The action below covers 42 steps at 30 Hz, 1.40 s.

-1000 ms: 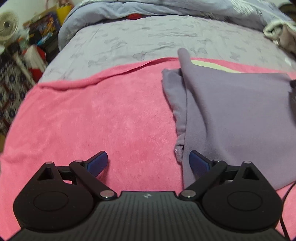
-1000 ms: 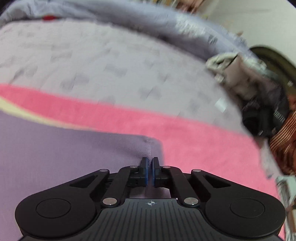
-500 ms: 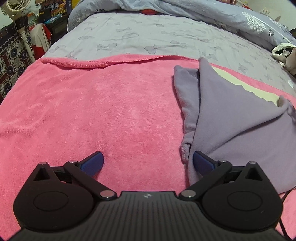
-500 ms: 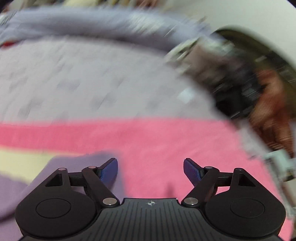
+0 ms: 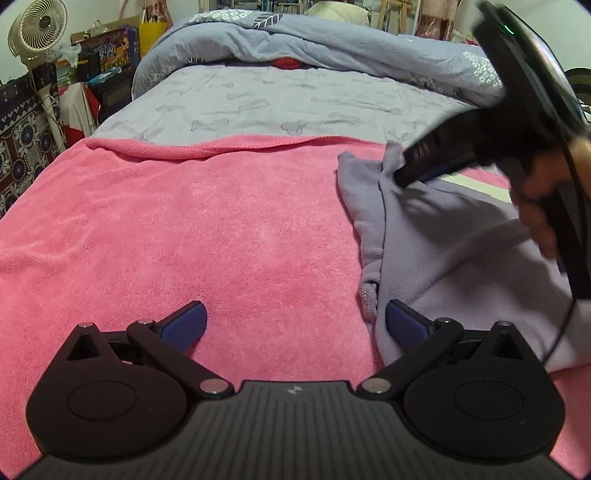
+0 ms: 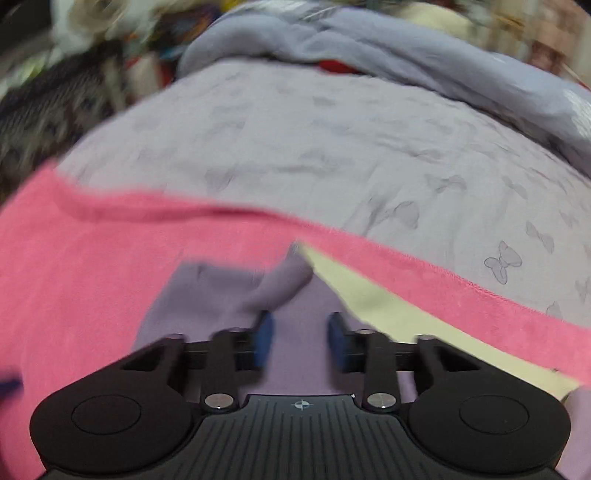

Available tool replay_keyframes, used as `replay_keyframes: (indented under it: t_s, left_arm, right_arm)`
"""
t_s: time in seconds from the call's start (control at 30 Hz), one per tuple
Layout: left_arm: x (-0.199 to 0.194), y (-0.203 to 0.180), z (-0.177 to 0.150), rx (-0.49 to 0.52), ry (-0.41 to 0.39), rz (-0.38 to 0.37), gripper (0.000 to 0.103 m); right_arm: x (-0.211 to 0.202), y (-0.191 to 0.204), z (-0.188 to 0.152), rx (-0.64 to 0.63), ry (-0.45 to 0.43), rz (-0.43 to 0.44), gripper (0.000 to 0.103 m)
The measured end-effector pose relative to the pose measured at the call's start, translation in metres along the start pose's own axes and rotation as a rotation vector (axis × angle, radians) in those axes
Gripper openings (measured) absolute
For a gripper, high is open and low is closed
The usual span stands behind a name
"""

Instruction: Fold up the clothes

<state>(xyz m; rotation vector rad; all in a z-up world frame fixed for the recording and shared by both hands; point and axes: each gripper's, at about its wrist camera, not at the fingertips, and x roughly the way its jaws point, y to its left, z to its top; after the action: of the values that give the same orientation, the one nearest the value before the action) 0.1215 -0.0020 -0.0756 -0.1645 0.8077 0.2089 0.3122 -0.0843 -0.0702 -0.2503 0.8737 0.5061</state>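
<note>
A lilac garment (image 5: 461,258) lies partly folded on the right of a pink towel (image 5: 221,221). My left gripper (image 5: 295,321) is open and low over the towel. Its right pad (image 5: 402,325) is at the garment's near left hem, and nothing is between its fingers. My right gripper (image 5: 402,177), held by a hand (image 5: 535,206), reaches down onto the garment's far left corner. In the right wrist view the right gripper (image 6: 301,332) has its jaws closing, the pads still apart over the lilac garment (image 6: 207,295), with a raised fold just ahead of them.
A pale yellow cloth (image 6: 369,306) shows under the garment's far edge. The towel lies on a grey bedsheet (image 5: 277,103) with a bunched blue duvet (image 5: 332,40) behind. A fan (image 5: 37,29) and clutter stand beyond the bed's left side.
The right gripper let go of the garment's right corner, opened, swung left to the far left corner and narrowed; it now shows in the left wrist view. The left gripper dipped slightly.
</note>
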Motion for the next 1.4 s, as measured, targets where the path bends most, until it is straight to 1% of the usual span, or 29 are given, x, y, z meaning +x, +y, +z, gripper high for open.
replay_keyframes:
  t_s: [0.07,0.13,0.2,0.27,0.3,0.33,0.37,0.4,0.43,0.47,0.5,0.53,0.57,0.6,0.67,0.77,0.83,0.93,1.03,1.07,1.1,1.2,1.23,1.3,1.4]
  left_arm:
    - [0.000,0.000,-0.001,0.000,-0.010,0.000,0.103]
    - [-0.001,0.000,-0.003,0.000,-0.018,0.000,0.103]
    - [-0.001,0.000,-0.003,-0.001,-0.019,-0.001,0.103]
    - [-0.002,0.001,-0.004,-0.002,-0.018,-0.005,0.103]
    - [-0.002,0.001,-0.004,-0.002,-0.021,-0.006,0.103]
    - [-0.003,0.001,-0.005,-0.002,-0.024,-0.008,0.103]
    - [-0.003,0.001,-0.006,-0.001,-0.027,-0.008,0.103]
    - [-0.003,0.001,-0.006,-0.001,-0.029,-0.007,0.103]
    - [-0.003,0.001,-0.006,-0.001,-0.030,-0.006,0.103]
    - [-0.003,0.001,-0.007,-0.001,-0.032,-0.005,0.103]
    - [-0.003,0.001,-0.007,-0.001,-0.033,-0.005,0.103]
    - [-0.003,0.001,-0.007,-0.001,-0.033,-0.005,0.103]
    - [-0.003,0.001,-0.007,-0.001,-0.034,-0.005,0.103]
    - [-0.003,0.001,-0.007,0.000,-0.035,-0.004,0.103]
    - [-0.003,0.000,-0.008,0.000,-0.037,-0.004,0.103]
    - [-0.003,0.000,-0.008,-0.001,-0.039,-0.004,0.103]
    - [-0.004,0.000,-0.009,-0.001,-0.041,-0.004,0.103]
    - [-0.003,0.000,-0.008,-0.003,-0.041,-0.004,0.103]
    - [-0.003,0.000,-0.009,-0.003,-0.046,-0.004,0.103]
    - [-0.003,0.000,-0.009,-0.003,-0.049,-0.004,0.103]
    - [-0.003,0.000,-0.010,-0.002,-0.051,-0.004,0.103]
    - [-0.003,0.000,-0.010,-0.002,-0.054,-0.004,0.103]
    - [-0.003,0.000,-0.011,-0.002,-0.055,-0.004,0.103]
    - [-0.003,0.000,-0.011,-0.002,-0.057,-0.005,0.103]
    - [-0.004,0.000,-0.012,-0.002,-0.064,-0.005,0.103]
  right_arm:
    - [-0.006,0.000,0.010,0.037,-0.045,0.000,0.003]
    - [-0.009,-0.001,0.019,0.018,-0.067,-0.005,0.003]
    - [-0.004,-0.003,0.027,-0.001,-0.058,-0.013,0.003]
    - [-0.006,-0.007,0.031,0.017,-0.035,-0.014,0.009]
    - [-0.009,-0.009,0.028,0.011,-0.020,-0.028,0.014]
    - [-0.012,-0.010,0.024,0.000,-0.005,-0.048,0.033]
    - [-0.015,-0.011,0.020,-0.011,0.011,-0.068,0.063]
    - [-0.014,-0.009,0.013,-0.035,0.023,-0.081,0.072]
    - [-0.011,-0.006,0.004,-0.065,0.035,-0.091,0.067]
    - [-0.004,-0.002,-0.005,-0.092,0.064,-0.088,0.054]
    - [-0.002,0.000,-0.012,-0.083,0.041,-0.065,0.045]
    - [-0.001,0.003,-0.013,-0.079,0.028,-0.048,0.029]
    - [-0.001,0.007,-0.009,-0.083,0.021,-0.048,0.013]
    - [-0.002,0.011,-0.005,-0.087,0.013,-0.053,0.007]
    - [-0.006,0.009,0.004,-0.035,-0.013,-0.047,0.004]
    - [-0.014,0.004,0.016,0.030,-0.065,-0.045,0.004]
    - [-0.011,0.007,0.023,0.012,-0.077,-0.034,0.003]
    - [-0.006,0.009,0.028,0.005,-0.063,-0.007,0.004]
    - [-0.012,0.008,0.024,-0.019,-0.100,-0.055,0.005]
    - [-0.012,0.006,0.022,-0.014,-0.116,-0.064,0.005]
    - [-0.009,0.004,0.023,-0.003,-0.127,-0.053,0.005]
    - [0.022,0.011,0.029,-0.078,-0.084,-0.060,0.005]
    - [0.036,0.011,0.033,-0.093,-0.046,-0.056,0.005]
    - [0.040,0.011,0.041,-0.080,-0.046,-0.049,0.006]
    - [0.001,0.002,0.039,-0.033,-0.140,-0.026,0.011]
